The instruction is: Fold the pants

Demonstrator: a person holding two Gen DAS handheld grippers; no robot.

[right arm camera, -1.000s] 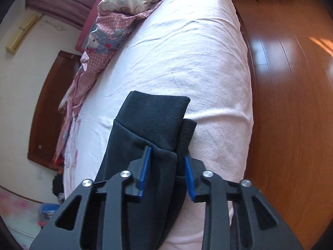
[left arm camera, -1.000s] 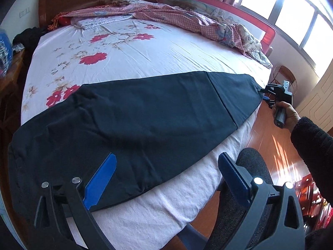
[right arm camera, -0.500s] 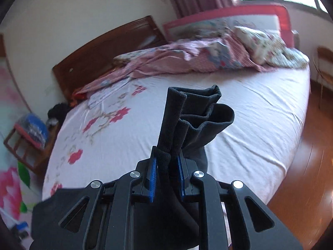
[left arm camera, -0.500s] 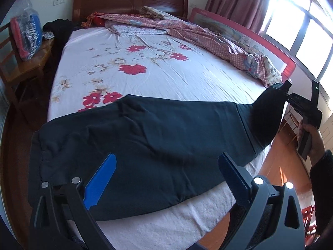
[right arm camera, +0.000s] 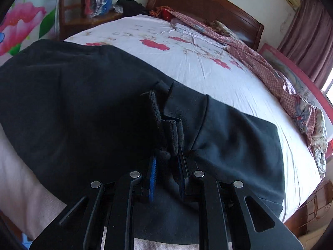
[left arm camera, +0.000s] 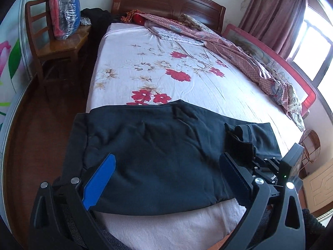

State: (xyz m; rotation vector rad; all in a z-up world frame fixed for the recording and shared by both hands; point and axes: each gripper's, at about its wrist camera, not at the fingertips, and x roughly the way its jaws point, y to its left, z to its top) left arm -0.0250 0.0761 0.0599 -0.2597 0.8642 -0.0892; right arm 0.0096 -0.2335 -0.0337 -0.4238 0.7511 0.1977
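Observation:
Dark pants (left arm camera: 156, 145) lie across the foot of the flowered bed sheet (left arm camera: 166, 62), waistband at the left. Their leg end is folded back over the rest. My right gripper (right arm camera: 166, 162) is shut on the bunched leg cuffs (right arm camera: 168, 133) and holds them just above the lower layer of the pants (right arm camera: 62, 104). In the left wrist view this right gripper (left arm camera: 268, 166) sits at the right with the cuffs (left arm camera: 239, 139) sticking out of it. My left gripper (left arm camera: 166, 173) hovers wide open over the near edge of the pants, nothing between its blue pads.
A pink checked blanket (left arm camera: 239, 56) trails along the bed's far right side by a red rail (left arm camera: 291, 73). A wooden chair (left arm camera: 56, 48) with a plastic-wrapped bundle (left arm camera: 64, 10) stands at the left of the headboard (left arm camera: 166, 2). Wooden floor (left arm camera: 41, 125) lies left of the bed.
My right gripper swung the cuffs up from the bed's right edge and carried them leftwards over the pants, doubling the legs. My left gripper shifted left towards the waistband and stayed open.

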